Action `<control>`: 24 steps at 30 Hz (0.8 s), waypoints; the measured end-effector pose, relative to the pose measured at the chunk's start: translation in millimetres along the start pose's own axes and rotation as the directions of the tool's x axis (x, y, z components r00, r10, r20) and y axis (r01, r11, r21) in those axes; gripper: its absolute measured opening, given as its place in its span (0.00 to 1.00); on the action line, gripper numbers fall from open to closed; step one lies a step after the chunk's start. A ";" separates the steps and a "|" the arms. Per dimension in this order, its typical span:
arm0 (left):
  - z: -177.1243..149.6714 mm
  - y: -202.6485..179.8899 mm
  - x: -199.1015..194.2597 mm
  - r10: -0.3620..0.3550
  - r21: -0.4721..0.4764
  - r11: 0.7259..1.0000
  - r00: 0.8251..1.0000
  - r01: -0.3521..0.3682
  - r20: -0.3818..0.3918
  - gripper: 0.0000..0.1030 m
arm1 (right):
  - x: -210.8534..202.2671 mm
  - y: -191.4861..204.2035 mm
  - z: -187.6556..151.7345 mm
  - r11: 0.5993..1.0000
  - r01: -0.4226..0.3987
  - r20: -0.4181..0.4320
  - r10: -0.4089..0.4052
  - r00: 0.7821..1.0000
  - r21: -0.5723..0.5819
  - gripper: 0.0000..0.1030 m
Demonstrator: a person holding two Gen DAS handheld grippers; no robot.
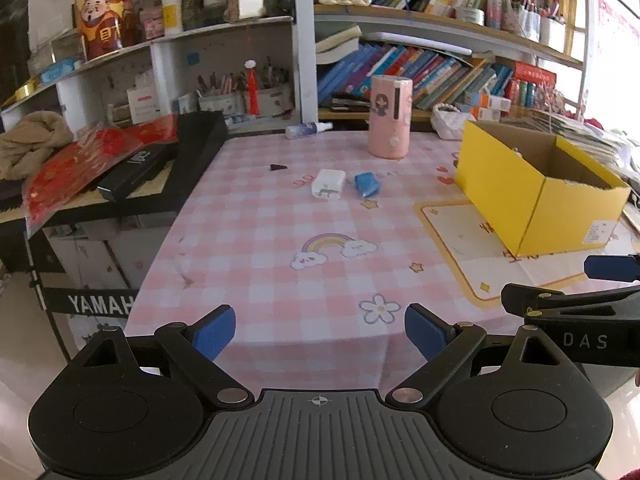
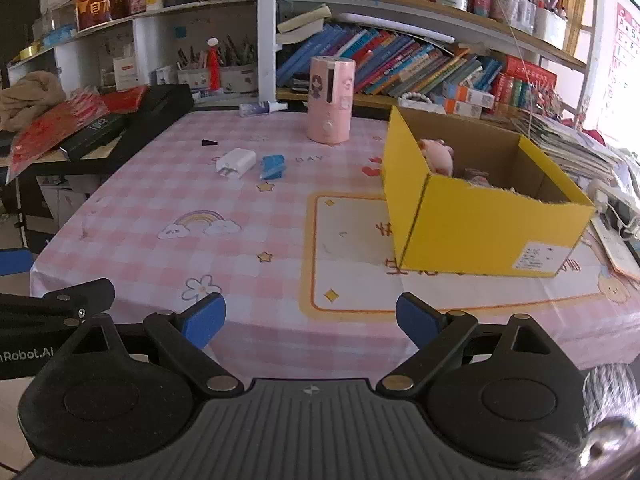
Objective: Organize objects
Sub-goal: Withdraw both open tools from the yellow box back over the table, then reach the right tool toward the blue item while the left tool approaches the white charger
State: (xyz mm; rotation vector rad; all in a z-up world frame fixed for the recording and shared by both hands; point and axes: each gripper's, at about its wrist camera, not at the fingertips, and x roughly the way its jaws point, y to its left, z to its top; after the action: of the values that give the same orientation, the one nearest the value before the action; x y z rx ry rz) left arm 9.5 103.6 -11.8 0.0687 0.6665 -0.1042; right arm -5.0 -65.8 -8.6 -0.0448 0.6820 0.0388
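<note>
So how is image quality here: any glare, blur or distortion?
Left wrist view: strong fisheye bends the shelves; the window side at right is blown out. Right wrist view: same bending, glare at the right edge; yellow box and tabletop stay sharp.

The tabletop (image 2: 168, 200) wears a smooth pink-checked cloth with a slight sheen, printed with rainbows and flowers. At the right of the frame the box (image 2: 492, 224) is cardboard, glossy yellow outside and raw matt brown inside, with something pink and plush (image 2: 438, 156) in it. Near the middle top the pink cylinder (image 2: 330, 100) looks like smooth plastic, as does the glossy white charger (image 2: 236, 162); the blue packet (image 2: 273, 167) beside it is crinkled. Along the bottom, the right claw (image 2: 311, 320) has matt black plastic arms, metal rivets and rough blue pads (image 2: 204, 318); the left claw (image 1: 320, 332) is built alike. At upper left, a beige cloth (image 1: 30, 142) lies rumpled beside shiny red film (image 1: 72, 168).
</note>
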 end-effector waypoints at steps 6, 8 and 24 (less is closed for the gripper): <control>2.3 3.2 5.5 0.006 0.003 1.000 1.000 -0.006 -0.003 0.91 | 7.7 5.3 6.8 1.000 -0.013 0.004 0.013 1.000 -0.005 0.88; 3.4 4.2 7.6 0.011 0.000 1.000 1.000 -0.011 -0.003 0.91 | 11.5 7.0 8.8 1.000 -0.019 0.004 0.019 1.000 -0.009 0.88; 36.0 11.7 63.2 0.039 -0.027 0.999 0.998 -0.040 -0.040 0.91 | 77.3 9.0 47.6 0.996 -0.074 -0.037 0.072 0.997 -0.039 0.87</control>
State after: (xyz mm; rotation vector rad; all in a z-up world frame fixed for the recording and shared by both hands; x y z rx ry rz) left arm 82.3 107.1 -22.4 0.0573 0.7059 -0.0560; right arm 84.4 -52.6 -20.7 -0.0596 0.7184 0.1225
